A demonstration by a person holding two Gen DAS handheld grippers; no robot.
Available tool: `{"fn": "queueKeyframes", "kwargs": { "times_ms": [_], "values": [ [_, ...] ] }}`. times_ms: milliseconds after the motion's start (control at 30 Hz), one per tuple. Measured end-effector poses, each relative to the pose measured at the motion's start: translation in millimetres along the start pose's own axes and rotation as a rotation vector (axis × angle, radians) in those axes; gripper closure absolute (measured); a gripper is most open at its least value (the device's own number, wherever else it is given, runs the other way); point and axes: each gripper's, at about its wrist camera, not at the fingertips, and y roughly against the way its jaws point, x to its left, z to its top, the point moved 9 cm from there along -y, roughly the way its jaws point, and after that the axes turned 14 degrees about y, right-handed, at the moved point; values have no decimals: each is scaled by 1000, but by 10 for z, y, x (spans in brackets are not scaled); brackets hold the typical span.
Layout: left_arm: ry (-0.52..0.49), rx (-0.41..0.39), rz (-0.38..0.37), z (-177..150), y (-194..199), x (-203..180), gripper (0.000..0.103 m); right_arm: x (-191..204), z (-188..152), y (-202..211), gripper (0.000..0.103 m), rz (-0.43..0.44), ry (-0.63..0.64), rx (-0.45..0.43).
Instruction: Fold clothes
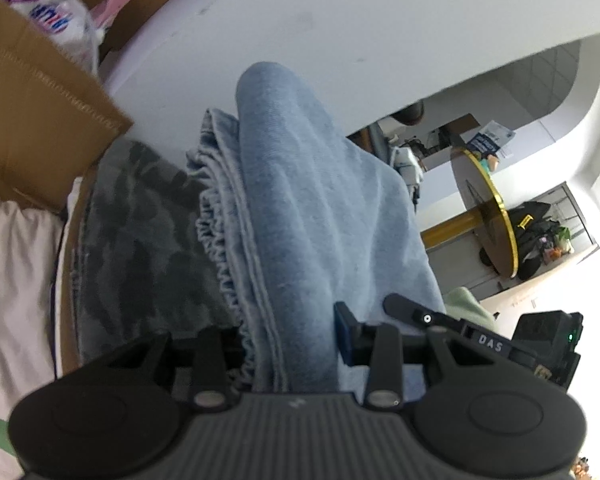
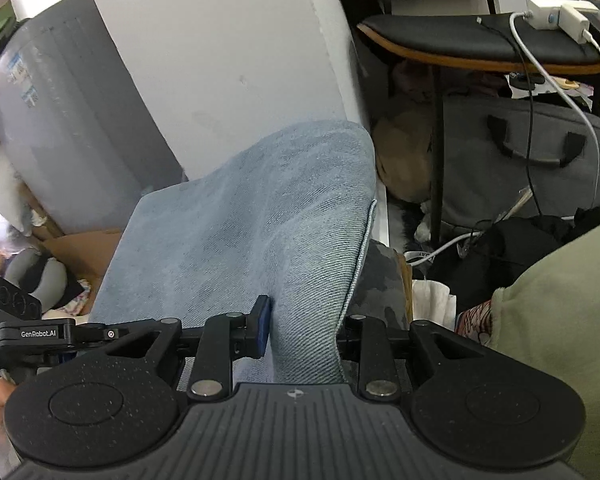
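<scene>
**Denim clamped by both grippers, held over white table**

Denim garment (image 1: 300,208) was light blue, folded into layers, w/ a gathered elastic edge (image 1: 220,240) showing on its left side in left wrist view; it ran fwd from the gripper and ended in a rounded fold over the white table (image 1: 340,20); whether that far end touched the table – can't tell.

Left gripper (image 1: 296,344) was clenched on the garment's near end; blue pad of one finger (image 1: 342,336) pressed on the cloth's right side; other finger hidden behind the fabric. Right gripper (image 2: 304,328) was likewise clenched on the denim (image 2: 252,220); blue-padded finger (image 2: 263,326) pressed on the left of the pinched fold; opposite finger mostly hidden by the cloth's stitched edge. Right gripper's body (image 1: 540,336) was visible just right of the denim in left view, so both grips sat close together on the same end.

Under/beside the denim lay a dark grey camo-pattern cloth (image 1: 140,232), also seen in right view (image 2: 380,280); left of it a pale pink cloth (image 1: 16,280) and a cardboard box flap (image 1: 40,112). Right view bg: grey bag w/ handles (image 2: 532,160), chair (image 2: 480,44) w/ white chargers + cable on its seat, olive-green fabric (image 2: 560,320) at right edge. Left view bg: round gold-rimmed table (image 1: 484,208), well apart.
</scene>
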Motion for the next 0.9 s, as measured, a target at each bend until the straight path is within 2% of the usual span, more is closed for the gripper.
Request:
{"fn": "queueKeyframes", "kwargs": {
  "times_ms": [200, 367, 500, 700, 900],
  "values": [
    [33, 9, 27, 82, -152, 290, 63, -41, -134, -316, 74, -14, -31, 27],
    [21, 22, 65, 148, -303, 470, 62, -157, -223, -584, 74, -2, -61, 44],
    [42, 56, 144, 161, -380, 636, 58, -196, -377, -783, 73, 3, -46, 86],
    [-47, 56, 244, 196, -151, 490, 54, -295, -463, -815, 65, -6, -71, 82],
    [-174, 22, 332, 408, 239, 169, 54, -317, -476, -824, 64, -12, -61, 70]
  ]
}}
